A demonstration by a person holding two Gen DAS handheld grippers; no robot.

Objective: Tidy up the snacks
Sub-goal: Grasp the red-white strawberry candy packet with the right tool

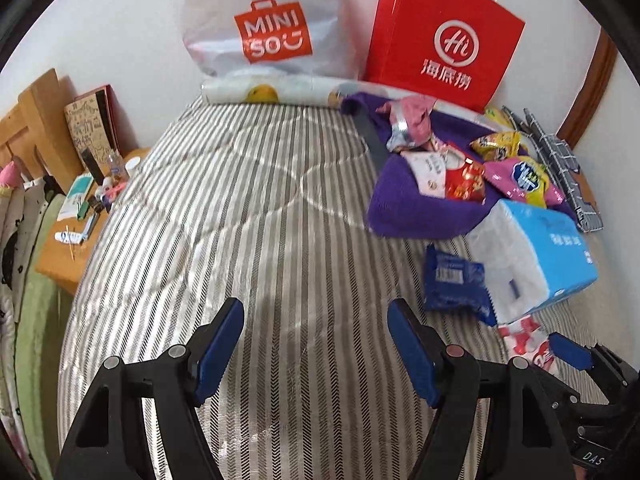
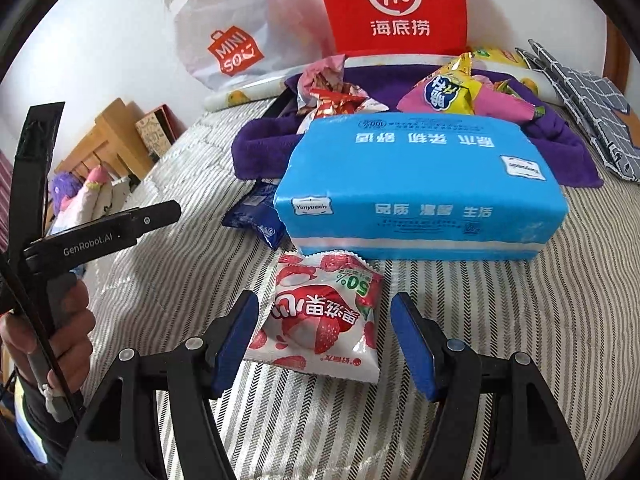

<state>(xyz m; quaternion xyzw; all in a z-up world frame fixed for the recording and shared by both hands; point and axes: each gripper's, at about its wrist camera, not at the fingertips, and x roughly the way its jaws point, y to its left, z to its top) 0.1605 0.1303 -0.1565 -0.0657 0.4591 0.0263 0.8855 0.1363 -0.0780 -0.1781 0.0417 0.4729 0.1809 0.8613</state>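
Two black handheld grippers with blue pads, and a bare hand

The left gripper (image 1: 316, 344) has glossy black linkage arms, a round silver pivot pin at each joint, and long royal-blue pads on the inner faces of its fingers (image 1: 220, 344). The right gripper (image 2: 324, 340) is the same build: black arms, silver pins, blue-padded fingers (image 2: 412, 344); seen from the left side, its body carries small screws and white letters "DAS". The left unit's handle is matte black, printed "GenRobot.AI" in white, with a thin black strap beside it. The hand (image 2: 44, 336) is bare-skinned, with a dark sleeve at the wrist.
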